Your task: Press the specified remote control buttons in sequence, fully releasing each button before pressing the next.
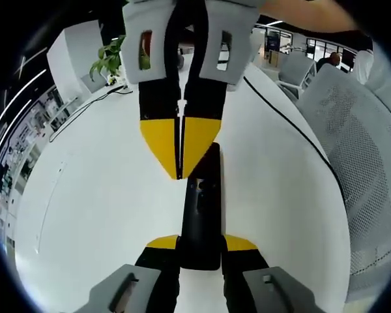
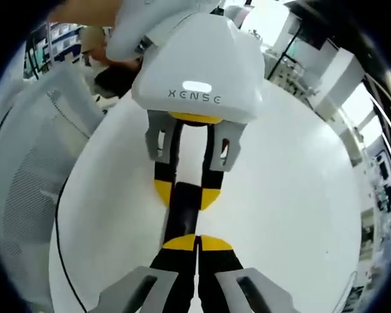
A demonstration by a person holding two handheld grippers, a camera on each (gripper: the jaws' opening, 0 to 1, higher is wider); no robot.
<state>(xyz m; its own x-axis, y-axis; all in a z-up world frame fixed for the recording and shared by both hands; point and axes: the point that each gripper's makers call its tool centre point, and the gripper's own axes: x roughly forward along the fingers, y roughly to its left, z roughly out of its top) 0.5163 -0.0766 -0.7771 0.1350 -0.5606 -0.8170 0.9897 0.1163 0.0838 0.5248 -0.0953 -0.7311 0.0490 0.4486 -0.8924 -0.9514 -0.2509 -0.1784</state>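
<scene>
A black remote control [image 1: 202,208] lies lengthwise on the white table [image 1: 85,215]. My left gripper [image 1: 201,242] is shut on its near end, one yellow fingertip against each long side. My right gripper [image 1: 180,147] comes down from the top of the left gripper view, its yellow tips shut together and pointing onto the remote's far end near its small buttons. In the right gripper view, my right gripper [image 2: 197,242] shows shut over the remote [image 2: 181,222], and the left gripper [image 2: 186,193] clamps it from the opposite side. The right jaws hide the point of contact.
A black cable [image 1: 293,124] runs along the table's right side beside a grey mesh chair [image 1: 358,150]. A potted plant [image 1: 107,62] stands at the far end. A person [image 1: 332,62] sits in the background. Another mesh chair [image 2: 32,176] stands beside the table.
</scene>
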